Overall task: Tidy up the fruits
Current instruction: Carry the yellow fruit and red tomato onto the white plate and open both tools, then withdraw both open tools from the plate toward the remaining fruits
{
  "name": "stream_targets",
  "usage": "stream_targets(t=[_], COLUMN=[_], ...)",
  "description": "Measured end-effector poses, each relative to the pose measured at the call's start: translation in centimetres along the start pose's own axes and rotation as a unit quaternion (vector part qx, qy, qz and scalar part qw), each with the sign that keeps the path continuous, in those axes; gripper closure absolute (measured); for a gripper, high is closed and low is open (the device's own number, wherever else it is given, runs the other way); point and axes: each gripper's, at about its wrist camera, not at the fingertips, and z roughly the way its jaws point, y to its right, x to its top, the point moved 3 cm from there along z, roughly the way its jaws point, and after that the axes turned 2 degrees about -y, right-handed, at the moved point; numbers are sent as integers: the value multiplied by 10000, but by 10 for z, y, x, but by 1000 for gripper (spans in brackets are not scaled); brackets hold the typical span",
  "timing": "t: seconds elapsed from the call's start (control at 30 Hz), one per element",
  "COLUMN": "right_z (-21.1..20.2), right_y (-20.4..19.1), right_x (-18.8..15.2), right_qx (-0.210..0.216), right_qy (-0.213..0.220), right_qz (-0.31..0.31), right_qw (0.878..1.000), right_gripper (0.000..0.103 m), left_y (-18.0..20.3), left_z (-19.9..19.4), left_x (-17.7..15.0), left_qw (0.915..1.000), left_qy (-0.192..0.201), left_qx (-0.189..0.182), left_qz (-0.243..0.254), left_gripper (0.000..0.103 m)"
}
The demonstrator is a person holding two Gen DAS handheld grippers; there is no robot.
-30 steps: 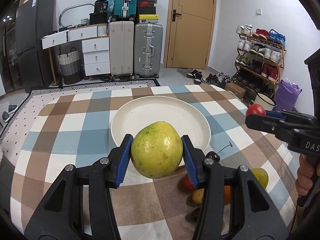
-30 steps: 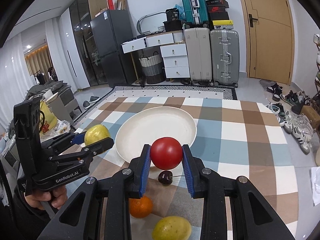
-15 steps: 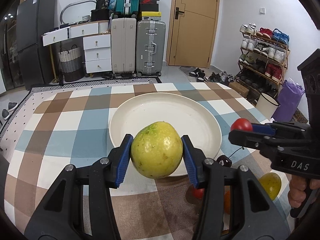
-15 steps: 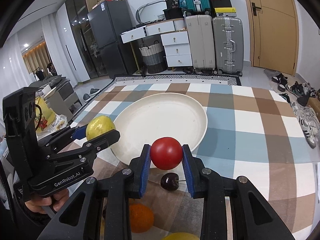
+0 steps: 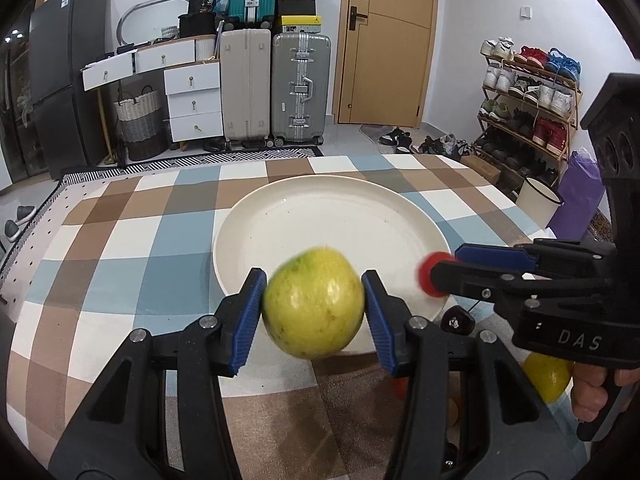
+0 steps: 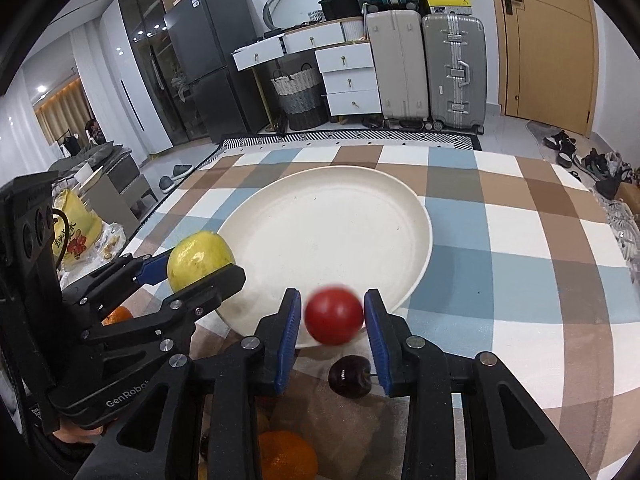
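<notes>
A round white plate [image 5: 328, 224] lies on the checked tablecloth; it also shows in the right wrist view [image 6: 332, 236]. My left gripper [image 5: 314, 312] has its jaws parted around a yellow-green guava [image 5: 314, 304], which is blurred and sits over the plate's near rim. My right gripper [image 6: 334, 320] has its jaws parted around a red tomato [image 6: 334, 314], also blurred, over the plate's near edge. From the left wrist view the right gripper [image 5: 436, 276] is at the plate's right rim. From the right wrist view the left gripper [image 6: 200, 260] is at its left rim.
A dark cherry [image 6: 350, 376] lies just in front of the plate. An orange [image 6: 286, 456] and a yellow fruit [image 5: 546, 374] lie nearer on the cloth. Suitcases, drawers and a shoe rack stand beyond the table.
Both grippers moved forward to the plate's near rim. The jaws of both have opened a little, and the guava and tomato now look blurred, as if dropping.
</notes>
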Motion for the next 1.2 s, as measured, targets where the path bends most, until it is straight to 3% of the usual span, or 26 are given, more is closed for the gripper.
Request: stream_targets(t=[0.1,0.17,0.23,0.3,0.4,0.47,0.53,0.6,0.93,1.07,1.2], right_z=[-8,-15,-23,-30,-40,-47,-55,-62,-100,-111,-119], right_y=[4,6,7,7,9,9,8,8,9,14,22], right_x=[1,1,0,-1,-5,-9,-15,-22,-48,-61,-67], right_qx=[-10,-34,-32,-28,-49,43,44,-88,-162,-68,-145], right_qy=[104,153,253,306,399,432,472,554,977,1019,1054], right_qz=[58,61,54,41,13,-41,-117,-153,-288,-198,-82], right_qw=[9999,9999,9997,9995,9992,9991,9988,9983,9947,9946,9943], right_gripper=[65,62,53,43,22,17,10,3,1,1,1], left_y=[1,0,-2,-5,-11,-12,-13,-13,-19,-11,-1], left_z=[-3,-4,-8,-15,-30,-39,-48,-59,-97,-105,-105], left_x=[2,3,3,2,-4,-8,-13,-18,-39,-45,-49], left_qw=[10000,10000,9999,9996,9995,9994,9991,9989,9965,9973,9973], left_qy=[63,76,141,241,246,283,348,366,473,453,429], left_qx=[-49,-39,3,15,-36,-1,95,105,275,232,471], left_qz=[-15,-40,-76,-125,-186,-196,-227,-279,-627,-526,-366], left_gripper=[55,46,27,18,15,12,0,0,0,0,0])
